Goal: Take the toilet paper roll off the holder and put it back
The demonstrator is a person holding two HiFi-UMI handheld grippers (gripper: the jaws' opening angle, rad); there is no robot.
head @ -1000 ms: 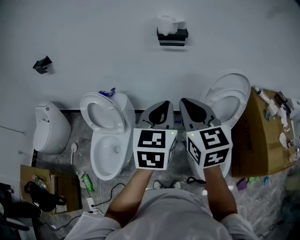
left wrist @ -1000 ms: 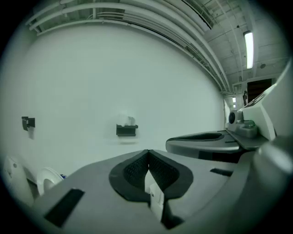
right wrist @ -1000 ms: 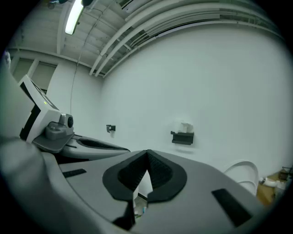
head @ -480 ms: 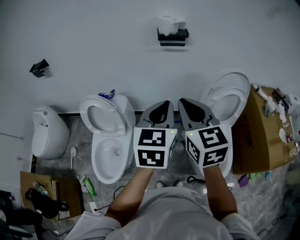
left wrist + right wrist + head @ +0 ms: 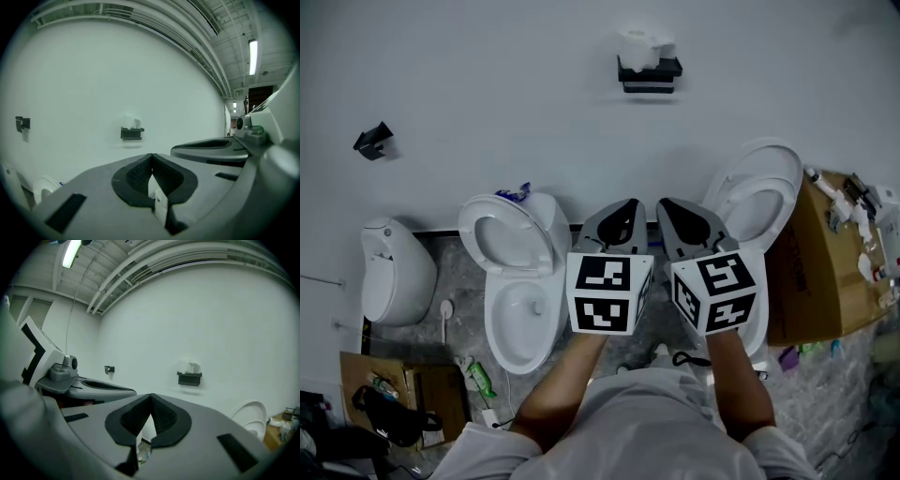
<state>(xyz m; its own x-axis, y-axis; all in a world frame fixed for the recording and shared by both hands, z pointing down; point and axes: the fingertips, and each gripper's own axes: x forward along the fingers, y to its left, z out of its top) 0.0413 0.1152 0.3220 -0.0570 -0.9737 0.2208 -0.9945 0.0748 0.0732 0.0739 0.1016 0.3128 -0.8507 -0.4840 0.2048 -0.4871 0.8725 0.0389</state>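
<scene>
- While we hold them side by side, our left tongs (image 5: 625,210) and right tongs (image 5: 677,210) are both closed and empty.
- The toilet paper roll (image 5: 643,43) sits on its holder (image 5: 649,75), far from both.

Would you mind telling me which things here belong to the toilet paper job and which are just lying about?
Part of the job:
toilet paper roll
wall holder
left gripper and right gripper, both shut and empty

Just lying about:
left toilet
right toilet
cardboard box
black wall bracket
</scene>
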